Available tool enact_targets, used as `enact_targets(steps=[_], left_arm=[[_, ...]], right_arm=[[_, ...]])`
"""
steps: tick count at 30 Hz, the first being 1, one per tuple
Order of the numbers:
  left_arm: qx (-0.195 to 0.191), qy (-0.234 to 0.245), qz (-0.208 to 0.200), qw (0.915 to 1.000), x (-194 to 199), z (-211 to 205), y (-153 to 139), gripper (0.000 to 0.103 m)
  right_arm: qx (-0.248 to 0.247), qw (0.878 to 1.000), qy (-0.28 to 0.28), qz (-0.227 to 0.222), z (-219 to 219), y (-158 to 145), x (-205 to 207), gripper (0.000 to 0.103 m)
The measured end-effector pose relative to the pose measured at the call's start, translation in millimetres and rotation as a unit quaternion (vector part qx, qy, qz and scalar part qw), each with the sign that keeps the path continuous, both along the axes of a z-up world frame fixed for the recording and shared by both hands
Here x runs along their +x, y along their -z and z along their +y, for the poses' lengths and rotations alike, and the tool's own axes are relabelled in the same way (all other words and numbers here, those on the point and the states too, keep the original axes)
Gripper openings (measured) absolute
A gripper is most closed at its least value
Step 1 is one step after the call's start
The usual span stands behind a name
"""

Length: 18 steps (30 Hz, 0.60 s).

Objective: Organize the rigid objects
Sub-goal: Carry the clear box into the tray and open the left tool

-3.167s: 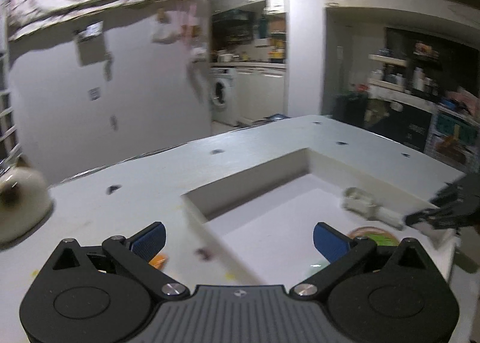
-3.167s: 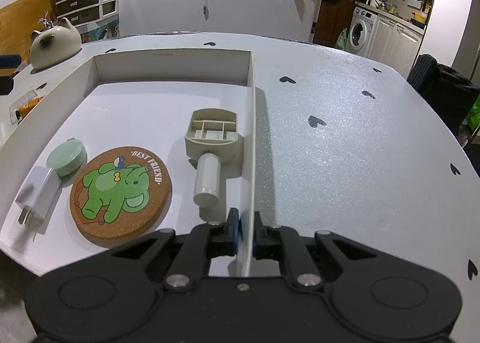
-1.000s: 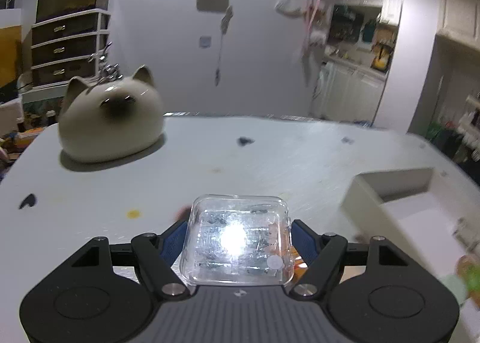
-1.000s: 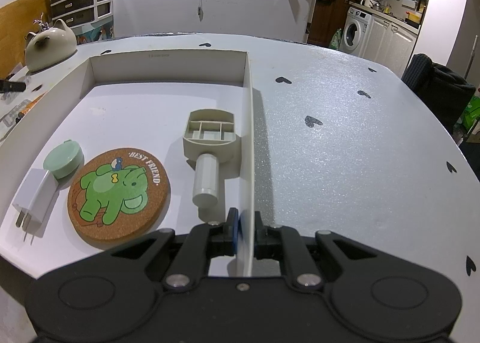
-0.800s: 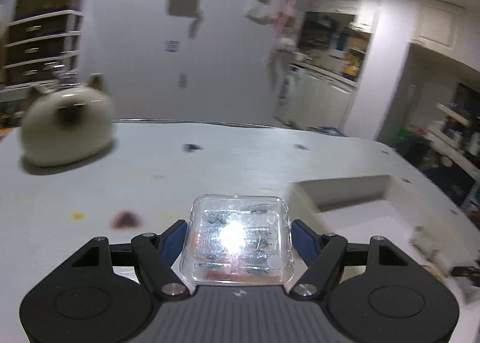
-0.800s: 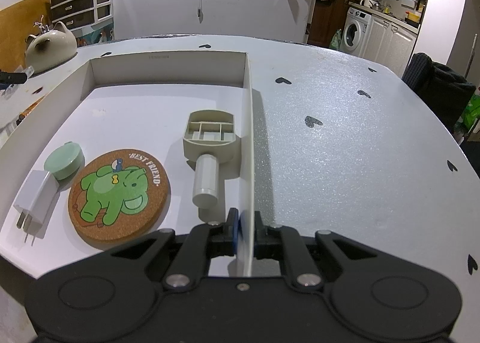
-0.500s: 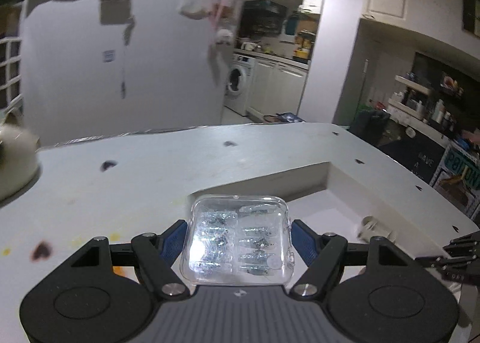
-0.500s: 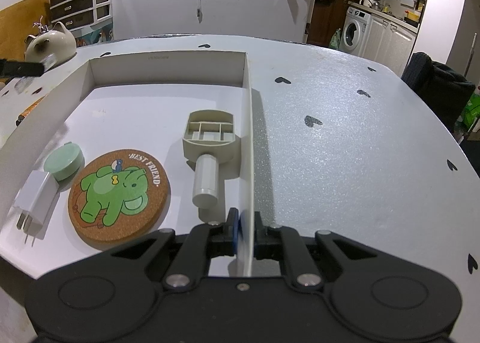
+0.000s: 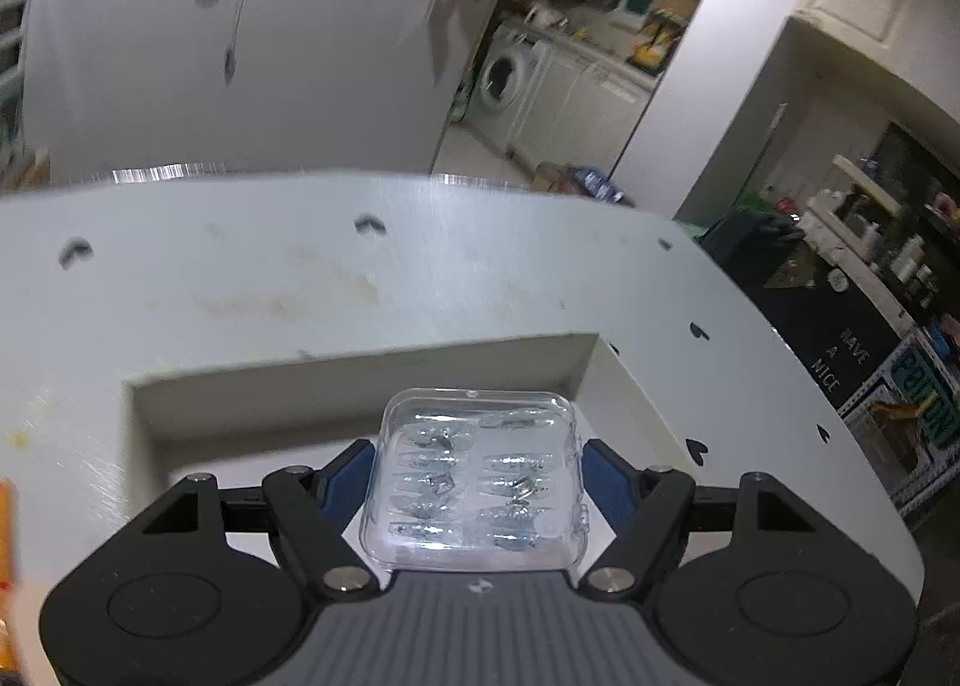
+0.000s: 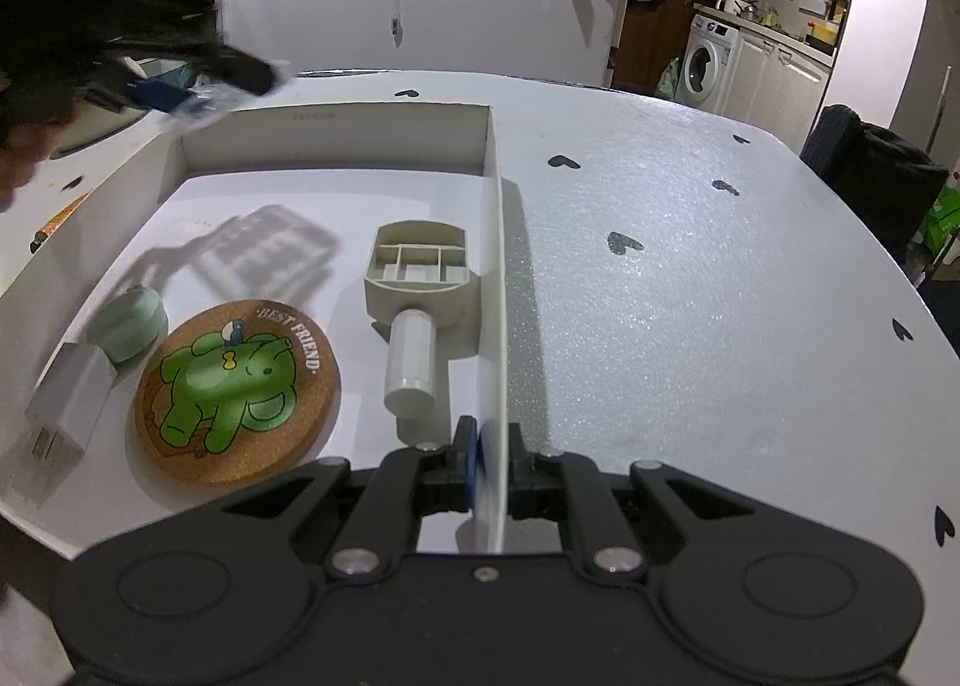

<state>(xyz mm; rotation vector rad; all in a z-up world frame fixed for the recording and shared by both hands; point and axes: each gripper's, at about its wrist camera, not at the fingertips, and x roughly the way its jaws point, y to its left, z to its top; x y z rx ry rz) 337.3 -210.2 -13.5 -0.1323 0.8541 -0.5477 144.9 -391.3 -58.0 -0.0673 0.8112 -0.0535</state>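
Left claw point(image 9: 477, 476) clamps a clear plastic case point(image 9: 477, 476). Only the right view shows the right claw point(image 10: 487, 476) pinching the shallow white tray's point(image 10: 495, 290) right wall, cork elephant coaster point(image 10: 237, 386) inside.

Left gripper point(image 9: 477, 473) clamped wide — right gripper point(image 10: 487, 473) pinched nearly shut.

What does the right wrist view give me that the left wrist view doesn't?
Only the right wrist view shows the tray's contents: cork coaster, green round case, white charger and beige scoop, plus the right gripper clamped on the tray wall. Only the left wrist view shows the clear box's contents close up. Both show the white tray and the left gripper holding the box.
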Motion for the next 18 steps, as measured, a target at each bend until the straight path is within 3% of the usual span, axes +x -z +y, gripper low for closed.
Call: enact_targets(steps=[10,18], left_arm=[[0.002,-0.065,0.057,0.9962,14.7,-64.7,27.7,0.075],[0.000,-0.120,0.052,0.9915,16.5,-84.9,34.9,0.075]], right_arm=[[-0.021,1.000,0.009,0.003,7.6,0.0,0.9,0.012],[-0.024,1.000,0.005,-0.002,8.4,0.4,-1.8,0.012]])
